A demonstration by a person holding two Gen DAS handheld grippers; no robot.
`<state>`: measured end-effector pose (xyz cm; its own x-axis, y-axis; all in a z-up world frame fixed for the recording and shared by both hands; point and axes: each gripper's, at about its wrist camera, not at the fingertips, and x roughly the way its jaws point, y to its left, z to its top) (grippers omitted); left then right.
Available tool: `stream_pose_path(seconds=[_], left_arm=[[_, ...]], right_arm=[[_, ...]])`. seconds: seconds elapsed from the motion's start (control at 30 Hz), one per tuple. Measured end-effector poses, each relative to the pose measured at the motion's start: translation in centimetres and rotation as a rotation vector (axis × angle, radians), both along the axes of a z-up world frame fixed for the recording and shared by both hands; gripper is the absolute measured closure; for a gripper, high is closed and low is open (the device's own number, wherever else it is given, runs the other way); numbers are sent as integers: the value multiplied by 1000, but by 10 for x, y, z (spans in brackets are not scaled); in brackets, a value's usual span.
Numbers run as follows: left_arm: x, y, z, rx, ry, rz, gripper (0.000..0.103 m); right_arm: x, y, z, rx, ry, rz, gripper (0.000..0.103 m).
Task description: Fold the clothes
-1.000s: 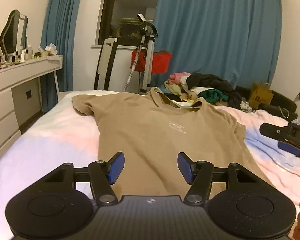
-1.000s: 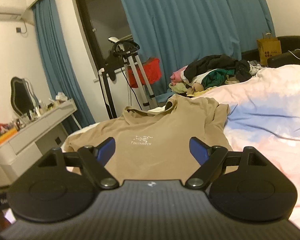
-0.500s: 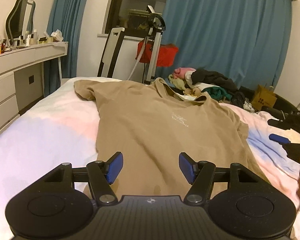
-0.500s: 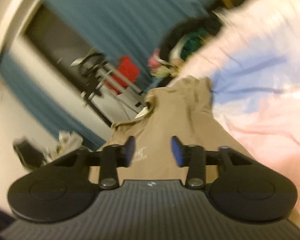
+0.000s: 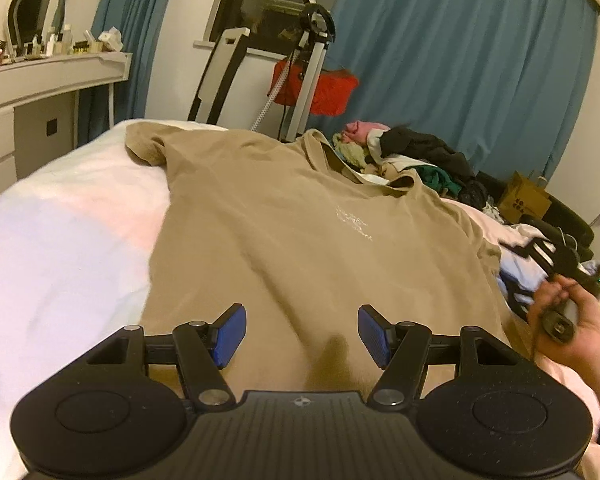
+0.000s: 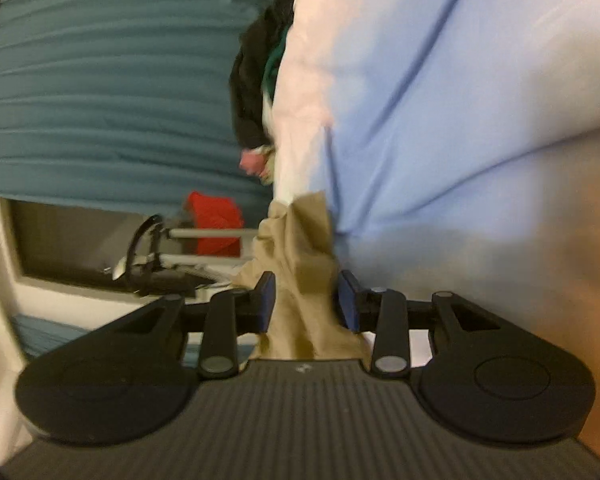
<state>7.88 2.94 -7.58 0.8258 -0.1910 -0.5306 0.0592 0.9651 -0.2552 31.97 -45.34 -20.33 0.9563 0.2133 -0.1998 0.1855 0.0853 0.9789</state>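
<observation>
A tan short-sleeved cotton T-shirt [image 5: 300, 240] is spread flat, chest print up, on a bed covered by a pale pink-and-blue sheet [image 5: 60, 248]. The left gripper [image 5: 299, 334] is held above the hem at 6 o'clock, its blue pads spread wide apart. The right gripper [image 6: 307, 300] is rolled sideways; a bunched sleeve edge lies between its partly parted pads, and whether it is pinched cannot be told.

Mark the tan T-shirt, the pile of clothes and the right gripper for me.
tan T-shirt [image 5: 300, 240]: left wrist view, chest area.
pile of clothes [image 5: 428, 152]: left wrist view, dark garment on top.
right gripper [image 6: 307, 300]: right wrist view, between the fingertips, around bunched shirt fabric.
</observation>
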Motion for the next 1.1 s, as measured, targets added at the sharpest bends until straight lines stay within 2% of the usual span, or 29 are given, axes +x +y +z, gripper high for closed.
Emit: stream_pose_path(seconds=[0.13,0.17,0.27,0.37,0.47,0.53,0.57,0.6,0.63,0.7,0.87,0.93,1.1], left_arm=[[10,0,-9,-11,8,-8,39],[13,-1,-12,-20,16,-7,39],[23,-2,-19,-49,44,-11,39],[27,-6,-24,-47,55,-16,39],[27,-9,-27,-45,60,-21,39],[26,-9,-27,-44,57,-24,39],[25,-10,-26,-44,53,-26,39],[24,-10,-25,-44,49,-26,39],[23,-11,-24,-44,45,-26,39],[21,-12,-22,-44,35,-27,39],[15,-13,-15,-38,5,-29,39],[12,-14,-13,-41,2,-30,39],[4,-18,-7,-21,-10,-33,39]], right_arm=[[37,1,-1,-82,9,43,64],[41,0,-4,-97,27,50,66],[44,-4,-10,-51,51,7,66],[36,-4,-9,-24,62,-88,66],[34,0,-4,-76,97,-124,67],[39,3,2,-151,118,-88,68],[43,5,4,-201,127,-56,75],[46,6,6,-238,135,-25,95],[47,7,8,-264,145,-6,95],[42,4,12,-275,123,-19,96],[14,-13,42,-273,-3,-128,96],[2,-22,53,-264,-20,-162,97],[-36,-30,41,-180,-18,-219,99]])
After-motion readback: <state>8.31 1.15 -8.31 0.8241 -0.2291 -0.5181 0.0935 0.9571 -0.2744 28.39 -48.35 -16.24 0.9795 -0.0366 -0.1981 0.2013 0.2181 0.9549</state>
